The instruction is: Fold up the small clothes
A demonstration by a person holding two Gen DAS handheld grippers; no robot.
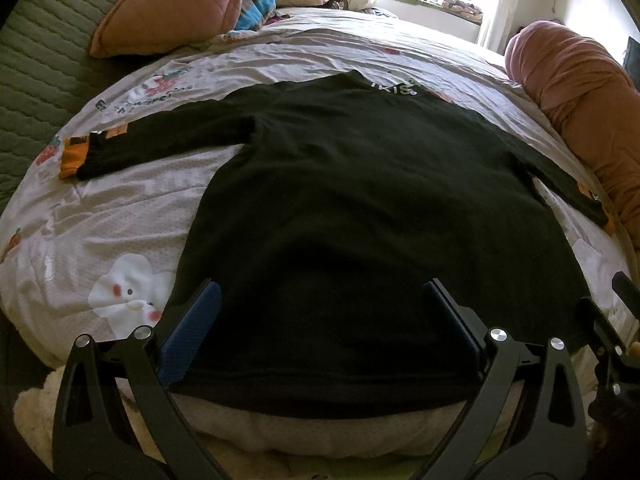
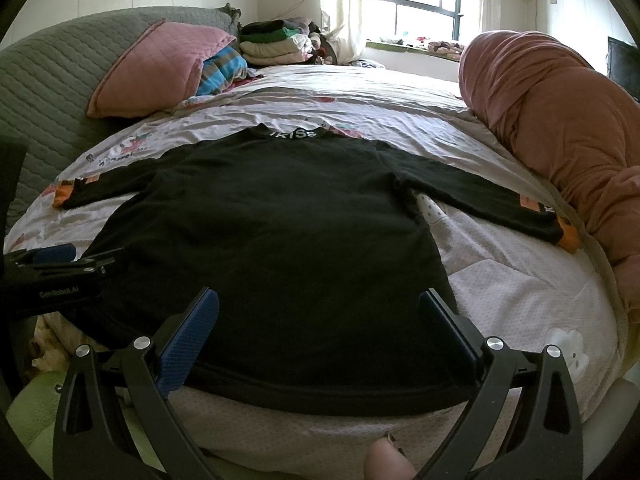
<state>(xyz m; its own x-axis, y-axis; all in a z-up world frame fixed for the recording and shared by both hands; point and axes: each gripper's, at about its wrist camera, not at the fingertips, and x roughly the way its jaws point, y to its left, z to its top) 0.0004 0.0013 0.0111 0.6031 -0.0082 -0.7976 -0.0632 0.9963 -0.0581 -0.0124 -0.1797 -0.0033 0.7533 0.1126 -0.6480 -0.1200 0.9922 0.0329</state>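
Fingers of the left hand-held gripper (image 1: 320,328) stand spread wide, pinching nothing, just above the hem of the black sweater (image 1: 360,208); the right hand-held gripper (image 2: 318,332) is spread likewise and empty, poised at the hem's other end; ahead of both, the sweater lies flat on the bed (image 2: 520,300), collar farthest away, sleeves stretched out to either side with orange cuffs at the ends. Likely risk: a pinch may catch only the top layer or the quilt beneath, dragging the body askew; the soft, thick knit may slump mid-fold. It looks smooth, nearly wrinkle-free, white lettering on the collar.
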